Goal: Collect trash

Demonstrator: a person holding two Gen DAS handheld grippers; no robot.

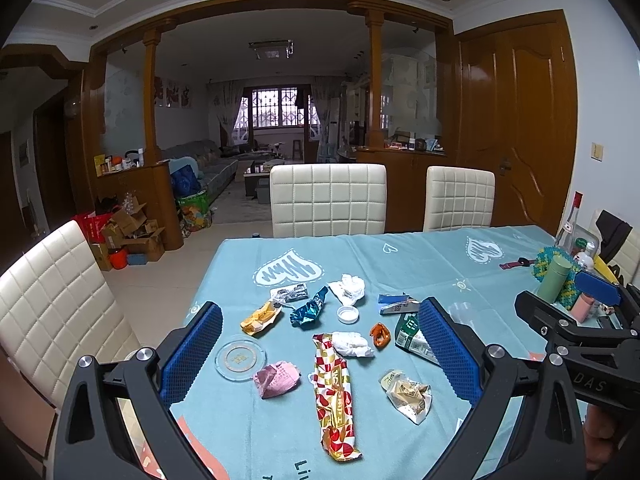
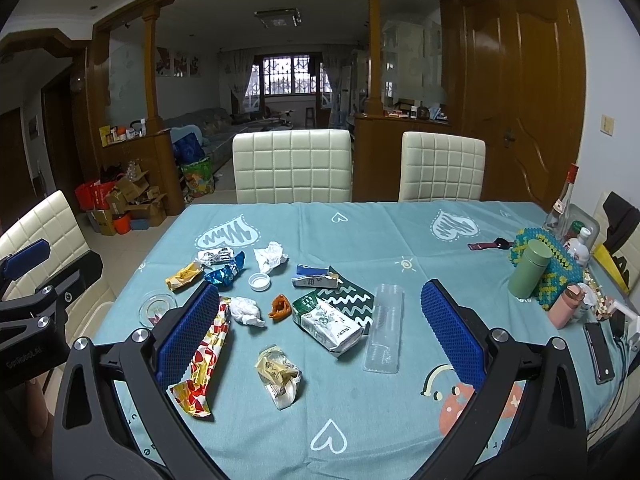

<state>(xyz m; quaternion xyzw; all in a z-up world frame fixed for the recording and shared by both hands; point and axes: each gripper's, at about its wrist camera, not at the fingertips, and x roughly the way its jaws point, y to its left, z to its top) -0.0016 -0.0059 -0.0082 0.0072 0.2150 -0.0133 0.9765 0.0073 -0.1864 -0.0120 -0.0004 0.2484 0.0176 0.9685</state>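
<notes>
Trash lies scattered on the blue tablecloth (image 1: 420, 252). My left gripper (image 1: 320, 308) hovers open and empty above a long red-and-gold wrapper (image 1: 334, 396), a white tissue (image 1: 352, 344), a pink crumpled paper (image 1: 276, 378) and a beige snack wrapper (image 1: 408, 394). My right gripper (image 2: 320, 288) is also open and empty, over a green-and-white carton (image 2: 328, 320), a clear plastic tray (image 2: 384, 328) and an orange wrapper (image 2: 280, 306). Farther back are a bottle cap (image 2: 259, 281), blue foil (image 2: 226, 272), a yellow wrapper (image 2: 184, 276) and a blue-white box (image 2: 314, 276).
A glass ashtray (image 1: 240, 358) sits at the left of the table. At the right edge stand a green flask (image 2: 528, 268), a beaded box (image 2: 560, 276), bottles (image 2: 560, 204) and a phone (image 2: 598, 348). White padded chairs (image 2: 292, 168) line the far and left sides.
</notes>
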